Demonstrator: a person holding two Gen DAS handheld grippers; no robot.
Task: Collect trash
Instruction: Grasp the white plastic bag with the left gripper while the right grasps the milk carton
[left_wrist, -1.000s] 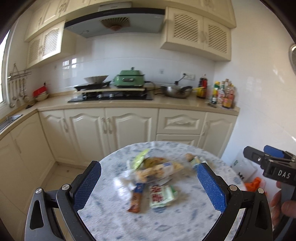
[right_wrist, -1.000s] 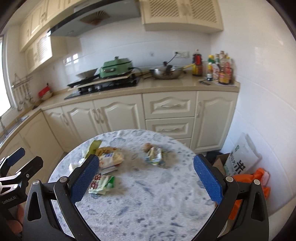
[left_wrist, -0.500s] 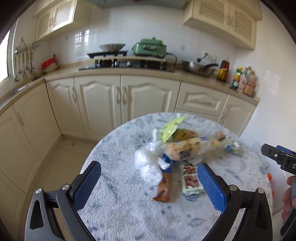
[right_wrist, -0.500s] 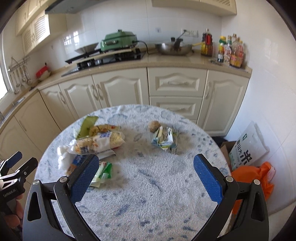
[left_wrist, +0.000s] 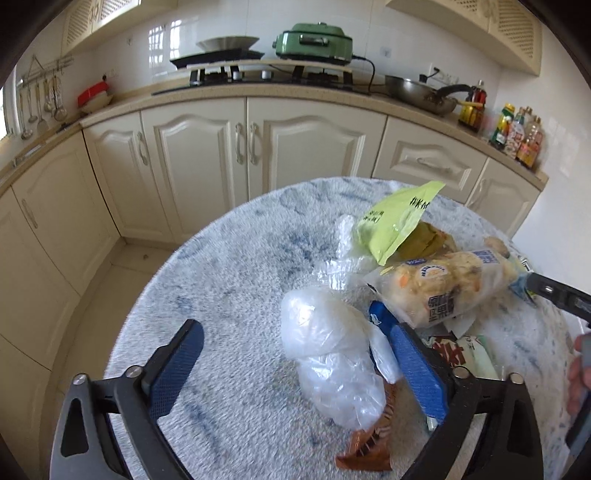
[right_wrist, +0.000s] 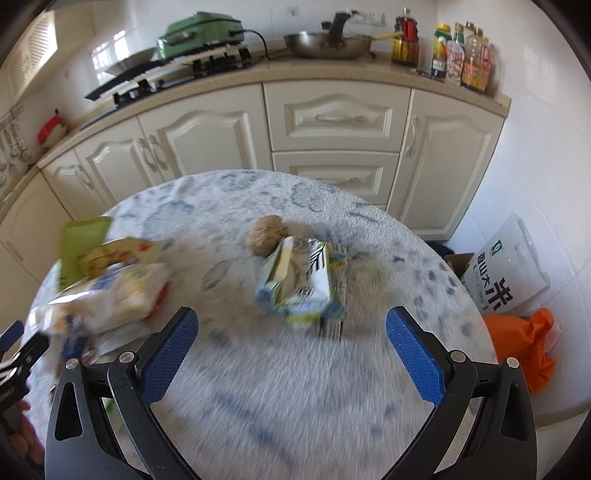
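The desk (left_wrist: 229, 280) wears a fuzzy, matt cloth cover, white mottled with blue. On it a crumpled clear plastic bag (left_wrist: 332, 354) looks thin and glossy, beside a shiny film snack packet (left_wrist: 443, 288) and a smooth lime-green pouch (left_wrist: 399, 221). A flattened carton (right_wrist: 299, 280) looks like printed card. The fingers (left_wrist: 177, 369) carry rough, blue textured pads on matt black plastic frames. The cabinet doors (left_wrist: 199, 155) are satin cream.

My right gripper (right_wrist: 291, 339) hangs wide open over the desk (right_wrist: 258, 387), nothing between its pads. A crushed carton (right_wrist: 301, 277) lies mid-frame, a brown ball (right_wrist: 266, 236) touching it; blurred wrappers (right_wrist: 107, 291) sit left.
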